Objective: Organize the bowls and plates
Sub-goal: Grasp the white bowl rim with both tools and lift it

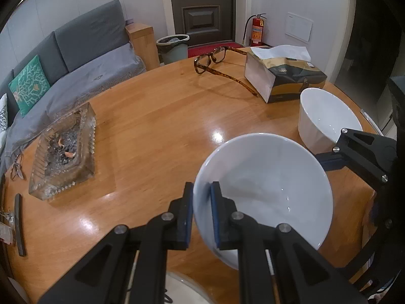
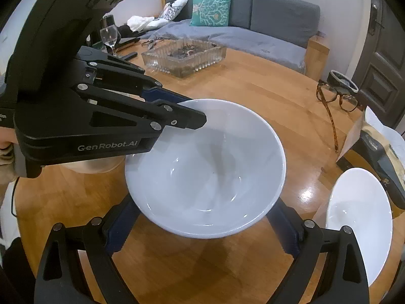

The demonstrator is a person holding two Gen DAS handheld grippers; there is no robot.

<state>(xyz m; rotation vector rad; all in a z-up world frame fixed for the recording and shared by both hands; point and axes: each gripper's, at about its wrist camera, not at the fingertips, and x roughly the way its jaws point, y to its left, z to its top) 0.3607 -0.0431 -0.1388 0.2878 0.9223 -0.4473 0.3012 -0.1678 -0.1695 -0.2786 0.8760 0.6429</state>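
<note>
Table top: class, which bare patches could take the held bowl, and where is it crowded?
The widest bare patch of the table lies between the ashtray, the glasses and the held bowl. It is crowded on the right: the second bowl sits close against the tissue pack, with the right gripper reaching in there. The left gripper pinches the held bowl's rim.

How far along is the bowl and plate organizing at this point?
Early: nothing looks stacked yet. In hand: the left gripper is clamped on the rim of a white bowl, while the open right gripper straddles the same bowl without visibly squeezing it. Left: a second white bowl sits apart by the tissue box. A pale rim at the bottom edge may be a plate.
</note>
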